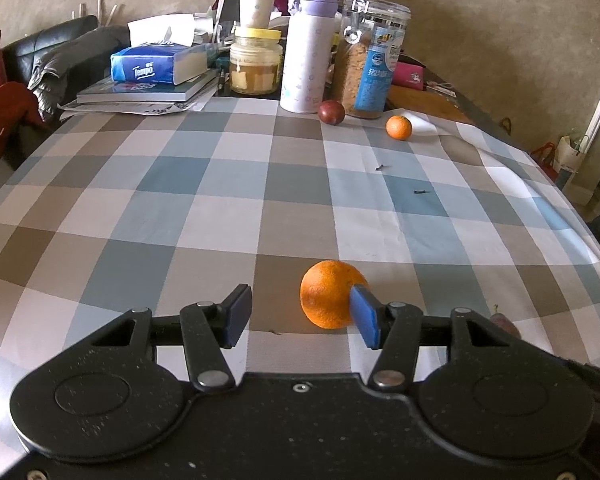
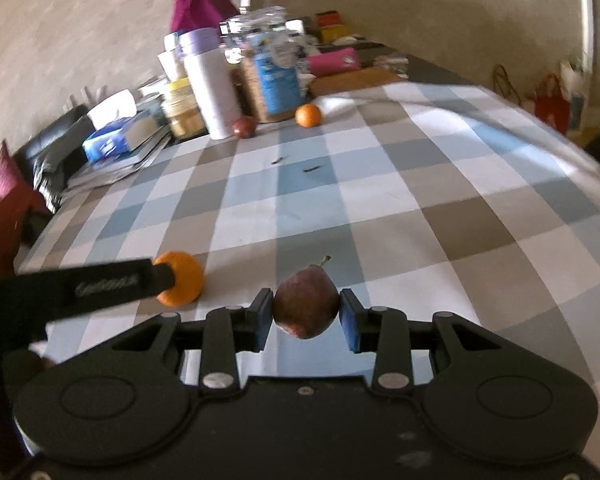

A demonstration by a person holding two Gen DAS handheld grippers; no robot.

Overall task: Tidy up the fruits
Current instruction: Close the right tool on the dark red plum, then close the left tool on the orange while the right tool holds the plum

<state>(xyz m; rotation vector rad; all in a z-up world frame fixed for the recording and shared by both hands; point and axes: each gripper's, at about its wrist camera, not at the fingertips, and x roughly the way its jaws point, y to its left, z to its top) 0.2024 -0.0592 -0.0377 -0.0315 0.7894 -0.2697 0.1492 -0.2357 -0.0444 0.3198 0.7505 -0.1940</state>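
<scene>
A large orange (image 1: pixel 328 294) lies on the checked tablecloth just ahead of my left gripper (image 1: pixel 302 314), which is open; its right pad (image 1: pixel 364 316) overlaps the orange and the left pad stands well apart. The orange also shows in the right wrist view (image 2: pixel 184 284) behind the left gripper's finger (image 2: pixel 112 284). My right gripper (image 2: pixel 306 314) has a dark red stemmed fruit (image 2: pixel 306 306) between its pads, the left pad touching, a thin gap at the right. A small orange (image 1: pixel 399 127) and a dark red plum (image 1: pixel 331 112) lie far back by the jars.
At the far edge stand a lilac-capped bottle (image 1: pixel 306 52), a clear canister with blue label (image 1: pixel 374 60), a yellow-lidded jar (image 1: pixel 255 62), and a tissue pack on books (image 1: pixel 156 68). Two small dark bits (image 1: pixel 380 167) lie on the cloth. The table edge falls away at right.
</scene>
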